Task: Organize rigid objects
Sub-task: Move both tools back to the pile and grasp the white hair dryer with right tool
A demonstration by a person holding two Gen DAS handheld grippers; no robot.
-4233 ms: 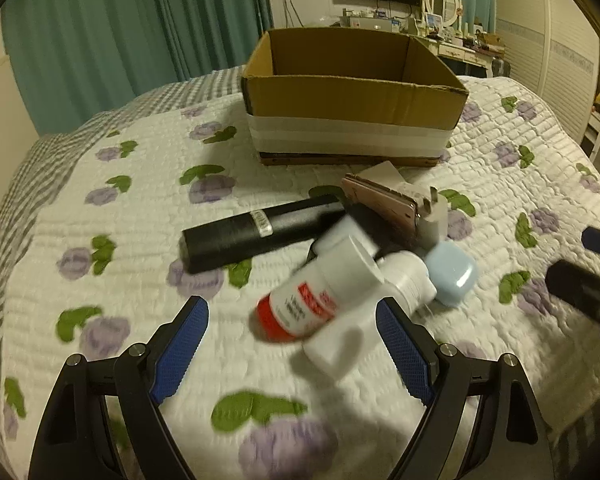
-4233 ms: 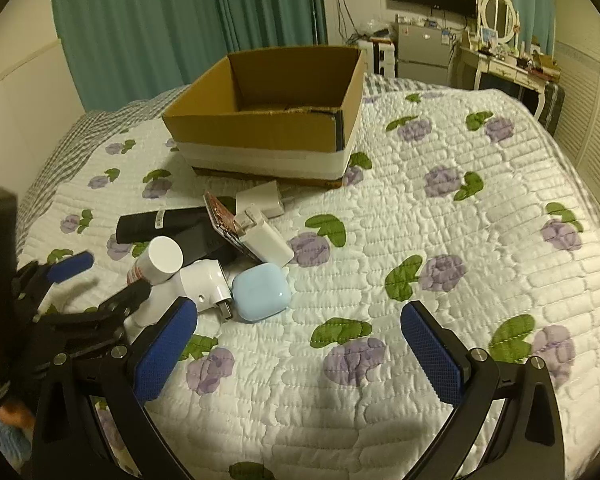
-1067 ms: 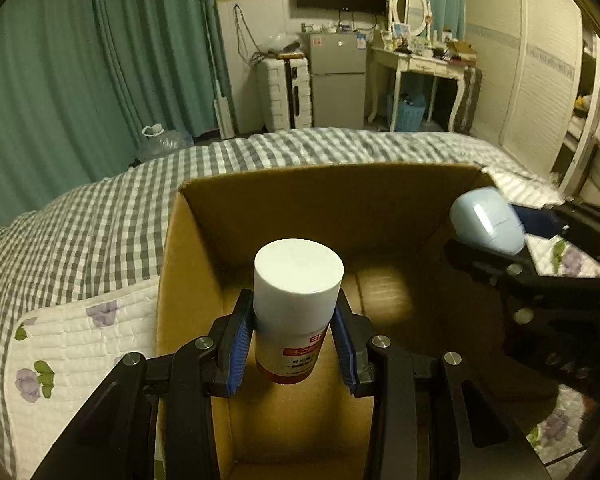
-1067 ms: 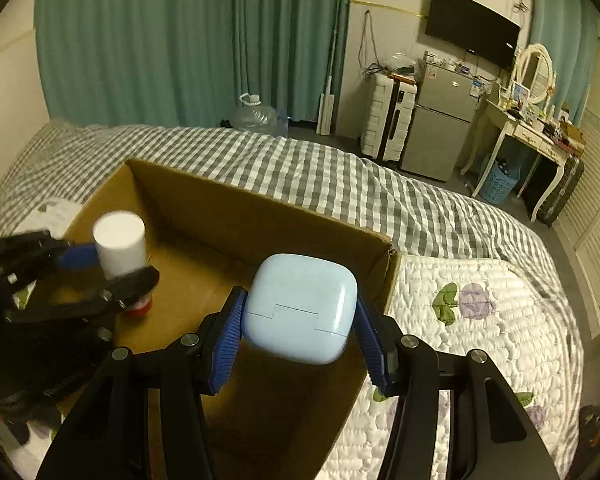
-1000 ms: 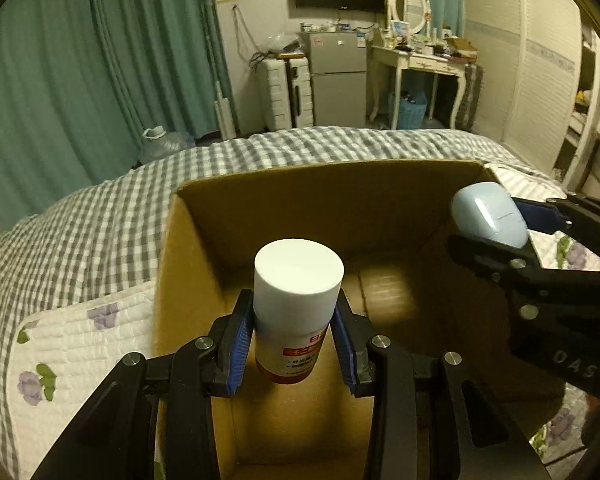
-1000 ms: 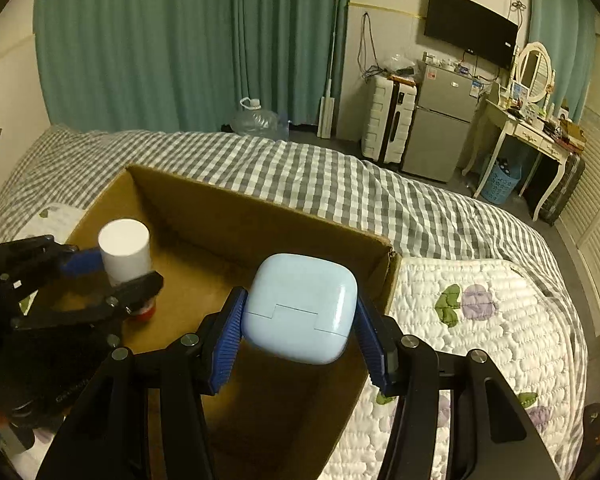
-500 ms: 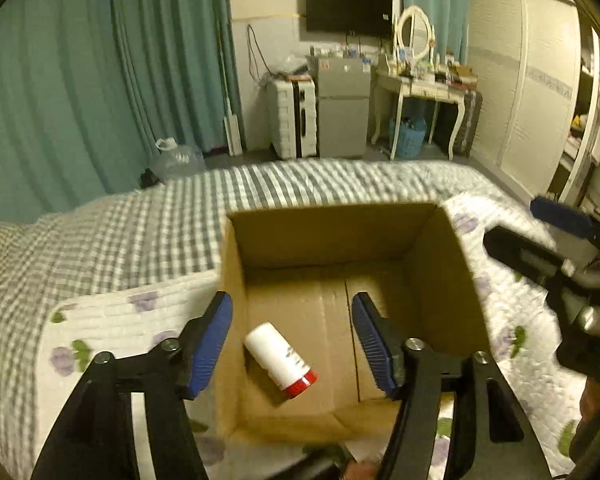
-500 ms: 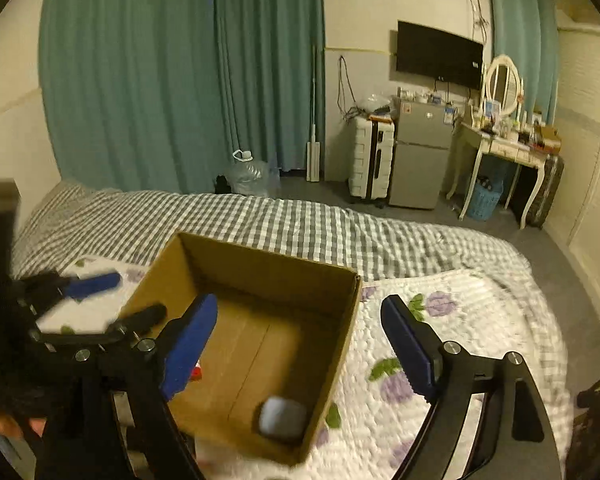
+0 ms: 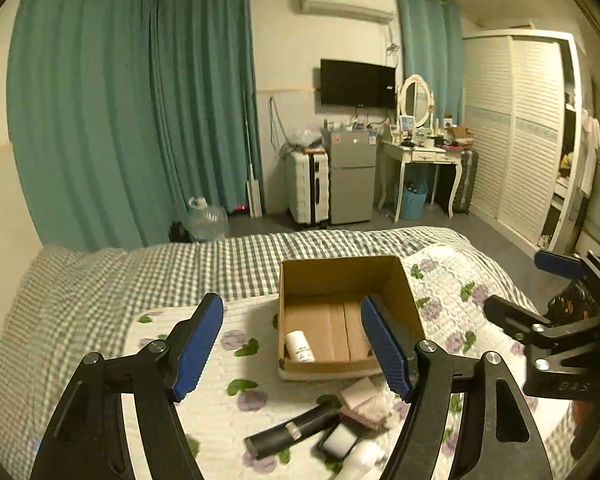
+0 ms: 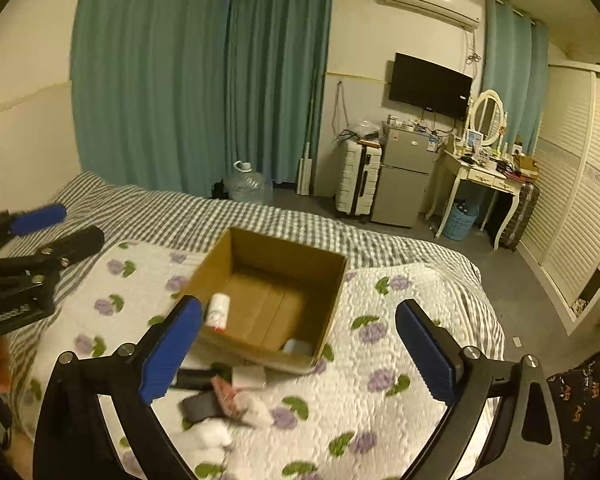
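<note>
The cardboard box (image 9: 407, 295) (image 10: 338, 284) stands open on the quilted bed. A white bottle with a red base (image 9: 299, 346) (image 10: 218, 311) lies inside at its left. A light blue case (image 10: 297, 347) lies in the box's near right corner. My left gripper (image 9: 292, 346) is open and empty, high above the box's near side. My right gripper (image 10: 298, 350) is open and empty, high above the box. On the quilt before the box lie a black cylinder (image 9: 290, 431), a white adapter (image 9: 360, 390) (image 10: 249, 376) and other small items.
The right gripper's fingers (image 9: 510, 314) show at the right edge of the left wrist view; the left gripper's fingers (image 10: 74, 242) show at the left of the right wrist view. Beyond the bed are teal curtains, a suitcase (image 9: 308, 188), a small fridge and a dressing table.
Both grippers let go: the bottle and the blue case now lie in the box. Both grippers opened and have since pulled up and back from the box.
</note>
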